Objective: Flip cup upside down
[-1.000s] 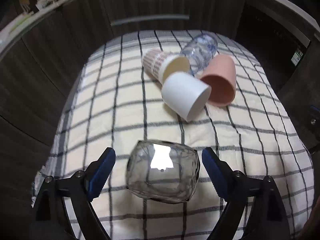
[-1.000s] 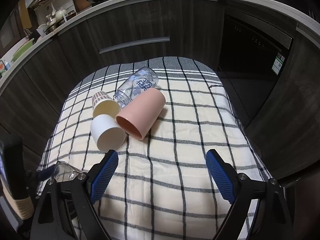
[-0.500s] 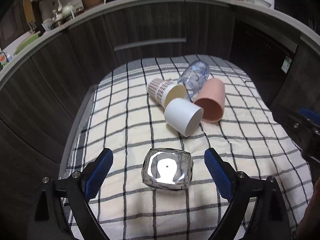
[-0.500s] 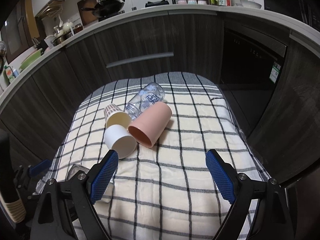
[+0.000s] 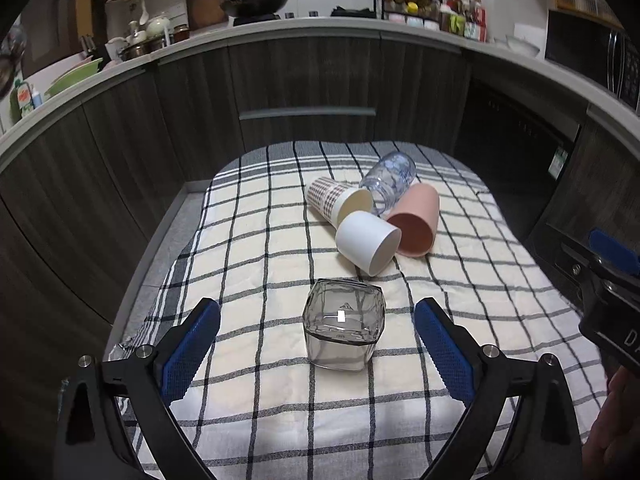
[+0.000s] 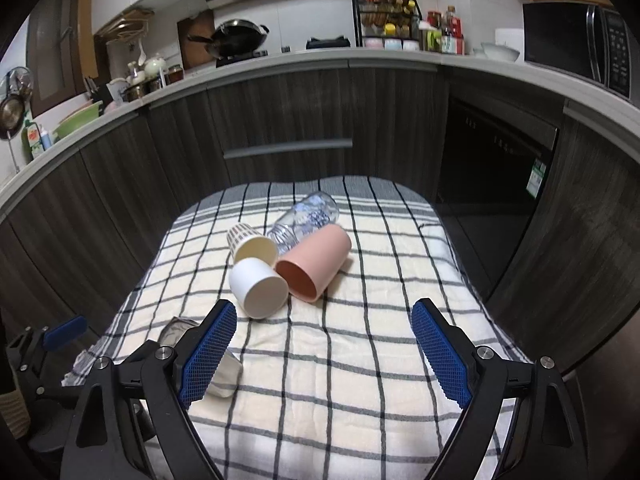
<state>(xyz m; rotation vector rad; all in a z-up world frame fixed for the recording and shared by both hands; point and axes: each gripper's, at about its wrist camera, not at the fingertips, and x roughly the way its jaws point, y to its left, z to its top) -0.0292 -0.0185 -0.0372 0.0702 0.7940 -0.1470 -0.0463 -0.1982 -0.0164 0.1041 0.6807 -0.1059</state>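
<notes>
A smoky clear square cup stands upside down on the checked cloth, just ahead of my open, empty left gripper. Further back lie a white cup, a pink cup, a patterned paper cup and a clear bottle, all on their sides and touching. My right gripper is open and empty above the cloth; its left finger partly hides the clear cup. The white cup and pink cup lie ahead of it.
Dark wood cabinets curve round the far and side edges of the table. A counter with a wok and jars runs above them. The right gripper shows at the right edge of the left wrist view.
My left gripper has drawn back and up from the clear cup, which now stands alone on the cloth. My right gripper has risen and tilted up, so more kitchen shows.
</notes>
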